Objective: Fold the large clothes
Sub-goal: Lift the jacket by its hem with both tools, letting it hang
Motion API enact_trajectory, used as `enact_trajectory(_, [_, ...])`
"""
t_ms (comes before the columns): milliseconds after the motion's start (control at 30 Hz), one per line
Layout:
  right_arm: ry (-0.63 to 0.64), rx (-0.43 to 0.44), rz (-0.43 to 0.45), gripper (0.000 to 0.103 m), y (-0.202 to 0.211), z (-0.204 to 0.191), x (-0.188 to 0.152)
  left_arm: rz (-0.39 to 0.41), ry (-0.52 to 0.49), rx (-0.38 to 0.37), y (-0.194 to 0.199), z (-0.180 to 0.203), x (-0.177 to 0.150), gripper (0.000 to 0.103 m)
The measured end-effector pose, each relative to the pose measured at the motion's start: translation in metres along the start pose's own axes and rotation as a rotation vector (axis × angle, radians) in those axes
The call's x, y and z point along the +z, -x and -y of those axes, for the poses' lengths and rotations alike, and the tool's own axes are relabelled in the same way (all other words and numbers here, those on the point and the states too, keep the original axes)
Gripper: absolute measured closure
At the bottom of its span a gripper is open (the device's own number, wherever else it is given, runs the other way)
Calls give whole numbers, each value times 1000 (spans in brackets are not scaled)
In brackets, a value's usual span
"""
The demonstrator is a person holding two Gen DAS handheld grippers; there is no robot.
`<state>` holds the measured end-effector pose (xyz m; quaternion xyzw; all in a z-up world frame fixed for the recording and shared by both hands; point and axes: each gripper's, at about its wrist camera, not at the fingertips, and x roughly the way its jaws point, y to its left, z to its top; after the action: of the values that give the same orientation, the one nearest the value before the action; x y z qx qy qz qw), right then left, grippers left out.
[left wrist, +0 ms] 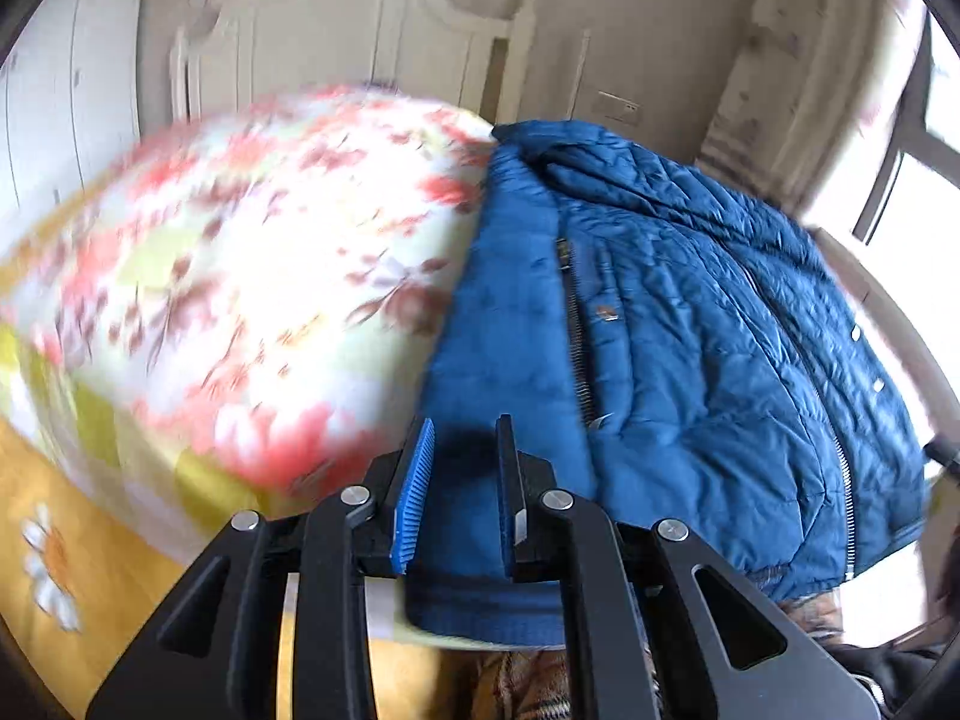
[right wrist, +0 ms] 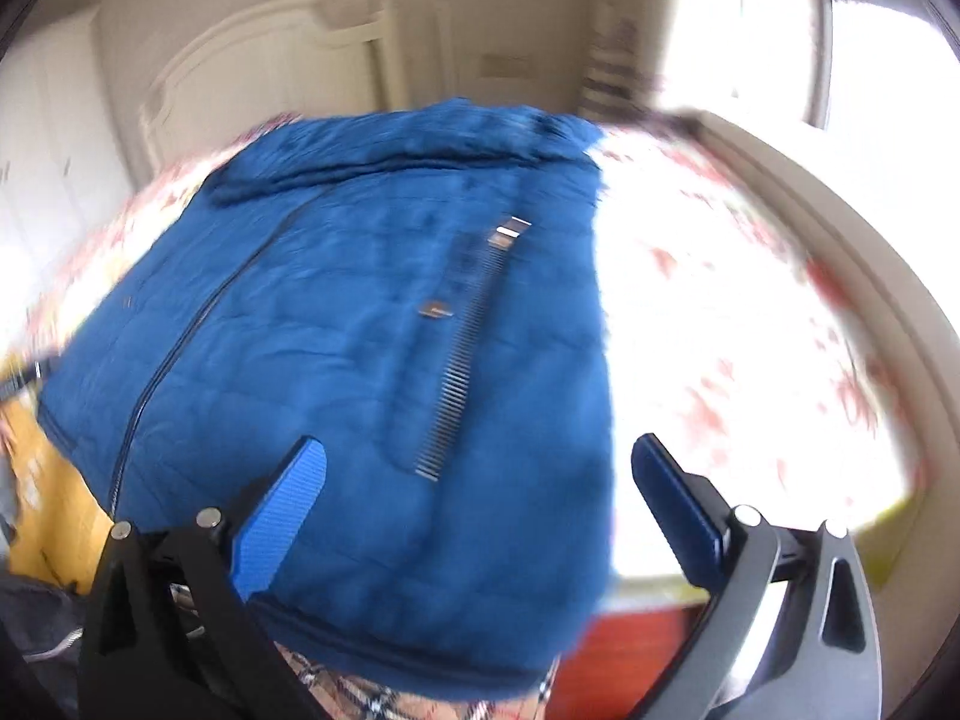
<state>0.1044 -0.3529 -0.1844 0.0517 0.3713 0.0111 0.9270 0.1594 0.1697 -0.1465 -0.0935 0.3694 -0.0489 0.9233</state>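
Bedroom walls, a cream carved headboard and a bright window frame a bed whose floral bedspread carries the blue quilted jacket, laid flat with its hem toward the foot of the bed and its collar toward the headboard. Padded and puffy, the jacket looks light but bulky; its shell seems slick, so a shallow pinch could slide off, and the ribbed hem band or a seam edge beside the zip looks the surest place to take it. On the left, the left gripper has its fingers drawn fairly close together with the jacket's left hem edge lying between them; whether the pads actually press the cloth cannot be told, since a gap shows between them. To the right, the right gripper has its fingers spread wide, hovering over the right lower corner of the jacket: the blue left pad sits over the fabric, the other over the bedspread just beyond the jacket's right edge, gripping nothing. Both views are motion-blurred.
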Motion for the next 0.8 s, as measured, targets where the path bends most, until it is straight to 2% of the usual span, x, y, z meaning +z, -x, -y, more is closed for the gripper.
enact_trajectory(67, [-65, 24, -13, 4, 0, 20, -7, 5, 6, -34, 3, -6, -2, 96])
enact_trajectory(133, [-105, 56, -32, 5, -2, 30, -17, 5, -30, -25, 4, -1, -6, 96])
enact_trajectory(233, [-89, 84, -20, 6, 4, 28, -27, -1, -61, -50, 7, 8, -12, 96])
enact_trajectory(300, [-87, 152, -25, 12, 8, 23, -33, -5, -71, -66, 9, 11, -16, 96])
enact_trajectory(467, [-85, 189, -55, 16, 9, 20, -51, -15, -20, -125, 19, 2, -24, 96])
enact_trajectory(667, [-186, 274, -74, 21, 0, 37, -68, -33, 43, -225, 22, -12, -32, 95])
enact_trajectory(733, [-230, 330, -62, 22, -6, 44, -70, -37, 55, -244, 22, -15, -34, 95])
enact_trajectory(800, [-257, 383, -64, 26, -11, 45, -74, -43, 51, -252, 24, -16, -36, 95])
